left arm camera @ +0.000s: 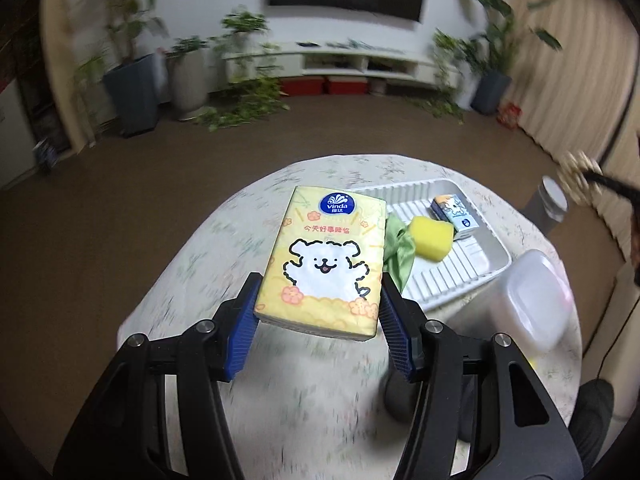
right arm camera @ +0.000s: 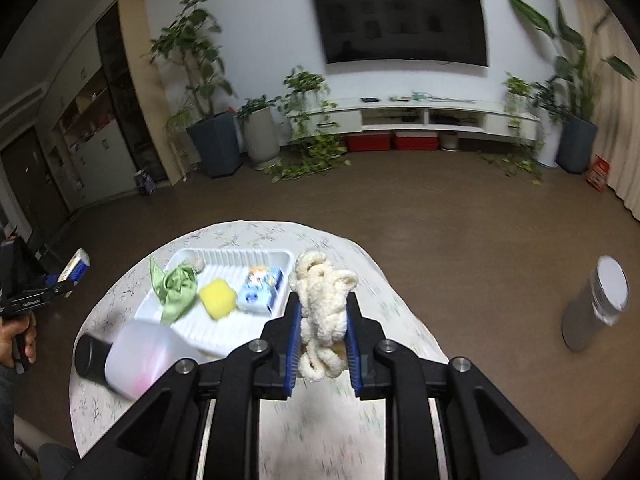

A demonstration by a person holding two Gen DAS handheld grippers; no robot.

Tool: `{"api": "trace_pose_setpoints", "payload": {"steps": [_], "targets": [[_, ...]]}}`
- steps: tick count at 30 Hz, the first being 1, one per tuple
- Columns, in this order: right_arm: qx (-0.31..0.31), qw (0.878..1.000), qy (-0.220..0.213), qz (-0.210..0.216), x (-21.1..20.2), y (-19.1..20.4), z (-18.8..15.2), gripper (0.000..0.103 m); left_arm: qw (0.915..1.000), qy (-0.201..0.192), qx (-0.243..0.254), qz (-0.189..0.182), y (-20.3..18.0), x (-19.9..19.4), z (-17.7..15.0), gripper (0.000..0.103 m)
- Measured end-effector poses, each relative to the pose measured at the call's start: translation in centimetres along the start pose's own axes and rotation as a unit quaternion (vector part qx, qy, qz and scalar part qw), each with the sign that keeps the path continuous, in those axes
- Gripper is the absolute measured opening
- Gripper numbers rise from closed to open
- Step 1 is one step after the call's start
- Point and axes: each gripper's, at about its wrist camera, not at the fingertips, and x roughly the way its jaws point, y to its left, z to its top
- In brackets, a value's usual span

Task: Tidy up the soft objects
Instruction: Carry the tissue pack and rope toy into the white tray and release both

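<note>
My left gripper [left arm camera: 320, 304] is shut on a yellow tissue pack [left arm camera: 324, 260] with a white dog print and holds it above the round table, left of the white tray [left arm camera: 452, 280]. In the tray lie a green cloth [left arm camera: 398, 252], a yellow sponge [left arm camera: 432, 242] and a small blue tissue pack [left arm camera: 456, 214]. My right gripper [right arm camera: 323, 312] is shut on a cream fluffy yarn bundle [right arm camera: 324, 304], held above the table right of the tray [right arm camera: 240, 260]. The green cloth [right arm camera: 176, 288], sponge [right arm camera: 217, 298] and blue pack [right arm camera: 258, 294] show there too.
A translucent plastic container [right arm camera: 140, 360] with a black lid lies on its side at the tray's near edge; it also shows in the left wrist view [left arm camera: 528, 300]. A grey cylindrical bin [right arm camera: 596, 308] stands on the floor to the right. The table [right arm camera: 320, 420] has a floral cloth.
</note>
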Motion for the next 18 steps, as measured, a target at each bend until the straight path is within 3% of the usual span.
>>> {"api": "trace_pose_setpoints", "payload": {"steps": [9,14,18], "targets": [[-0.092,0.991,0.078,0.059,11.8,7.7,5.5,0.022,0.9943,0.057,0.084,-0.032,-3.2,8.5,5.8,0.054],[-0.123,0.980,0.131,0.084,18.0,10.8,5.9,0.022,0.9857,0.101,0.129,-0.042,-4.7,12.4,6.4,0.054],[-0.135,0.971,0.171,0.099,21.8,12.1,5.3,0.022,0.9828,0.111,0.140,-0.047,-5.3,14.1,6.0,0.054]]}}
